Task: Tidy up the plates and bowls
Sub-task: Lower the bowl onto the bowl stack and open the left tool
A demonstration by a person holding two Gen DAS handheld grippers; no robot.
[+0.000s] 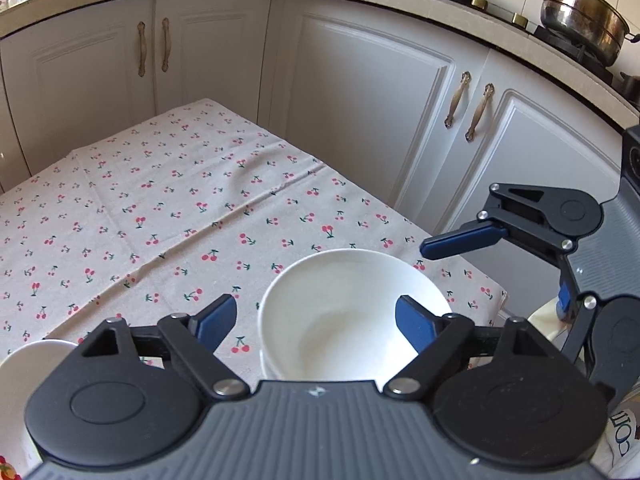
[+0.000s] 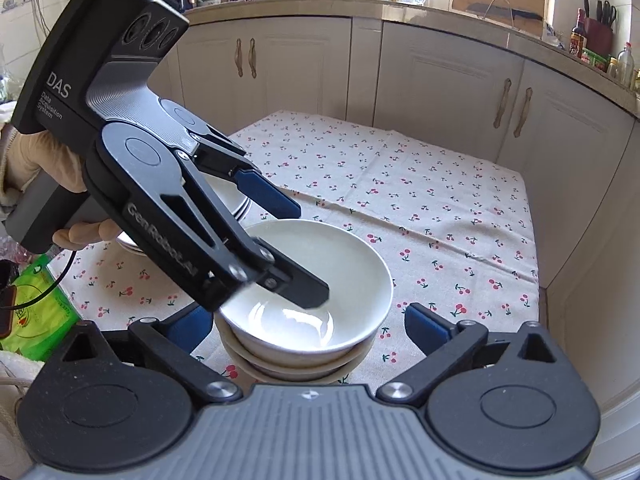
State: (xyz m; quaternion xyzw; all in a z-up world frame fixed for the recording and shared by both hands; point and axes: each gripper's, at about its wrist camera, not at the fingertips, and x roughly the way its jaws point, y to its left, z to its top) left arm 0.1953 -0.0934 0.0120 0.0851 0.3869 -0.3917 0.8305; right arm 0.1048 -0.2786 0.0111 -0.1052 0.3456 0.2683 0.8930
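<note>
A stack of white bowls stands on the cherry-print tablecloth near the table's front edge. My left gripper reaches in from the upper left and is open. One of its fingers hangs inside the top bowl, the other outside the rim, and neither pad presses on the wall. My right gripper is open wide with the bowl stack between its fingers, apart from the right pad. In the left wrist view, the right gripper shows at the right of the bowl. A stack of white plates sits behind the left gripper.
White cabinet doors close in behind and beside the table. The table's right edge runs near them. A steel pot sits on the stove. A green bag lies at the left. A gloved hand holds the left gripper.
</note>
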